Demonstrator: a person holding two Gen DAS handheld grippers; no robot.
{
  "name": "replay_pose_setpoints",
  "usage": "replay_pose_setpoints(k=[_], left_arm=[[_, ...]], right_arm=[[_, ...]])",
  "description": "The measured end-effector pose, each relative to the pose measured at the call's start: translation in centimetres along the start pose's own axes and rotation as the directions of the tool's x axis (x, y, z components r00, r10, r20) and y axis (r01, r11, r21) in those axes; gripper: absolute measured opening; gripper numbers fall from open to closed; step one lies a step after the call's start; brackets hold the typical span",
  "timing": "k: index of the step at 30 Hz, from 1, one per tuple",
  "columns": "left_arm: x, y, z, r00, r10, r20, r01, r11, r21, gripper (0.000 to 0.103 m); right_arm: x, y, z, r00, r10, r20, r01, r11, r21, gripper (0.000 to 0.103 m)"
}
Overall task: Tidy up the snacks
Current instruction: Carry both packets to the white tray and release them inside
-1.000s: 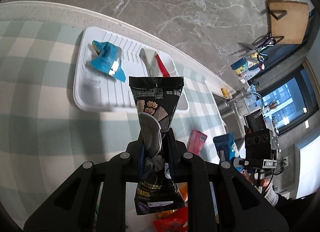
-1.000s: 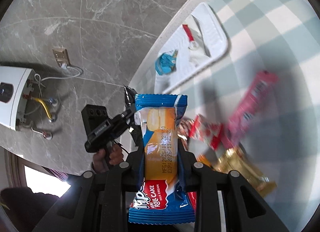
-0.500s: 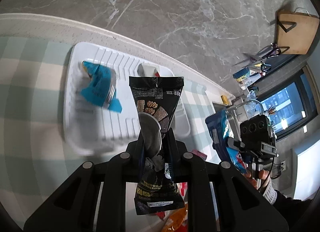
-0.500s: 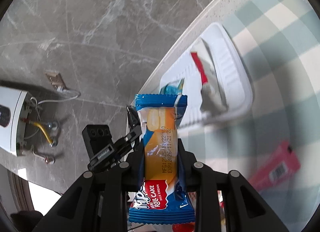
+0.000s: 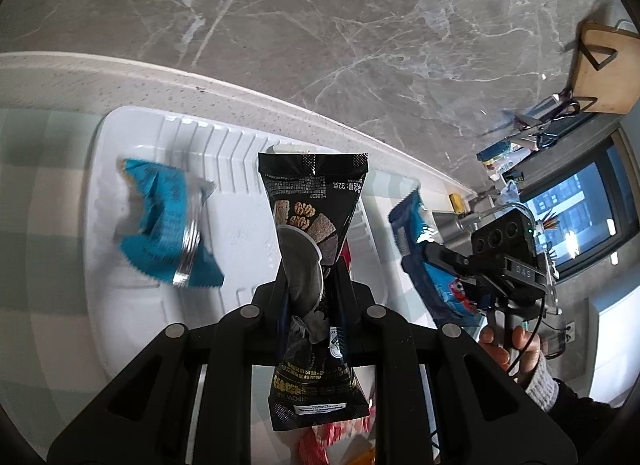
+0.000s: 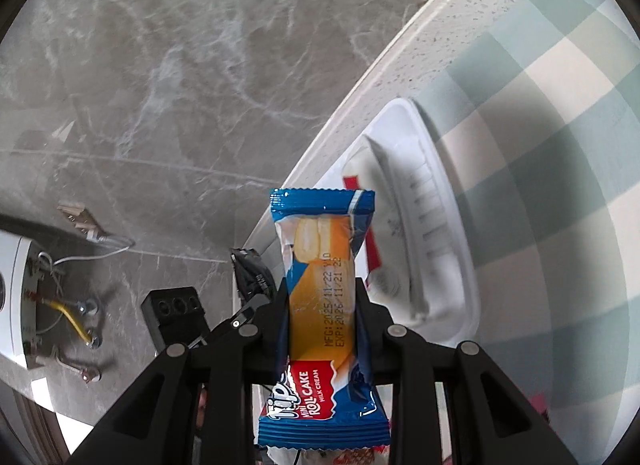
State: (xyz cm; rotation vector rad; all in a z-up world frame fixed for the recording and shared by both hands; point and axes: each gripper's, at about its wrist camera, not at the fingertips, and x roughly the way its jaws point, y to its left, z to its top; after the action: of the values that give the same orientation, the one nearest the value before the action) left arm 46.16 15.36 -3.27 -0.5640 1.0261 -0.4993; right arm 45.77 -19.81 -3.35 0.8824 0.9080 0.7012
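My left gripper (image 5: 310, 285) is clamped on the black packet (image 5: 310, 233), my right gripper (image 6: 320, 305) on the roll cake (image 6: 322, 289), both above the tray (image 5: 240, 233) at the tabletop's far edge. Risk: simultaneous release crowds them together.

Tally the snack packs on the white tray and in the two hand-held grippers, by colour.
Blue packs: 2, one on the tray, one in the right hand-held gripper
Black pack: 1, in the left hand-held gripper
White-and-red pack: 1, on the tray
Total: 4
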Motion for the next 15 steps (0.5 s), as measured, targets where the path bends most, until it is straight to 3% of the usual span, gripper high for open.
replay_pose_setpoints(k=[9, 15], left_arm=[[3.5, 0.0, 2.1, 0.998, 0.045, -0.038, -0.045, 0.999, 0.009, 0.017], [5.2, 0.2, 2.9, 0.995, 0.097, -0.035, -0.096, 0.995, 0.014, 0.018]], right_arm=[[1.8, -0.8, 1.9, 0.998, -0.054, 0.023, 0.054, 0.998, 0.020, 0.031], [2.8, 0.0, 2.6, 0.992, -0.123, 0.035, 0.124, 0.991, -0.038, 0.034]])
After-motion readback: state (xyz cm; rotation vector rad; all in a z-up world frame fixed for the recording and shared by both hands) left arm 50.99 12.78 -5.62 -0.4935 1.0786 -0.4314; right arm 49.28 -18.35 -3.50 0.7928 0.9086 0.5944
